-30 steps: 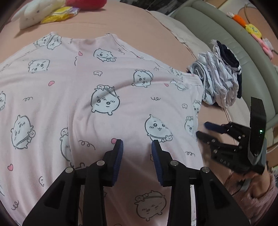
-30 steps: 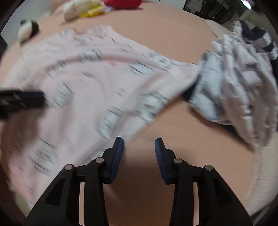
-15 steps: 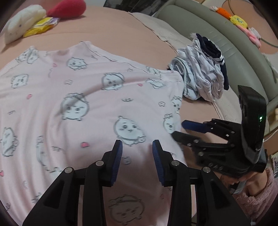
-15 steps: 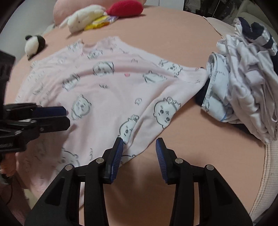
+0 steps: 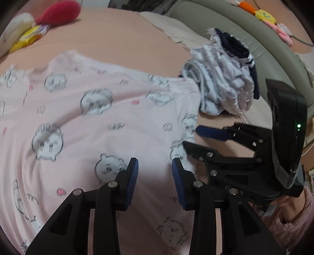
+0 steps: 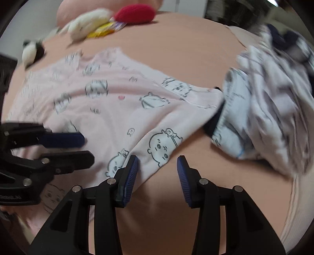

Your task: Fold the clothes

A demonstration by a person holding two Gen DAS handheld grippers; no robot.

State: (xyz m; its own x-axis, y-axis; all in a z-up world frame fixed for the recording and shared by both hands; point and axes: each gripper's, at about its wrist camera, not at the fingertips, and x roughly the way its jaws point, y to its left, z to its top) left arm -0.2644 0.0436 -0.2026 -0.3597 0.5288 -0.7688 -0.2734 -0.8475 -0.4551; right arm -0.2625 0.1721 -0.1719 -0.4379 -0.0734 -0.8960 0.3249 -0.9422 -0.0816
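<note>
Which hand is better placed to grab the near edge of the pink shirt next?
Right, probably. The right tongs stand open straddling the pink shirt's near hem. The left tongs, also open, hover over the shirt's middle, away from any edge.

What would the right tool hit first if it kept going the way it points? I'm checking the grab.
Probably the edge of the pink shirt, where it meets the bare bed sheet. The right tool stands open and empty; depth is unclear.

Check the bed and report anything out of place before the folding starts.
The pink shirt lies spread but rumpled, its right sleeve tip butting against a crumpled pile of striped clothes. Plush toys sit at the far edge, clear of the shirt.
</note>
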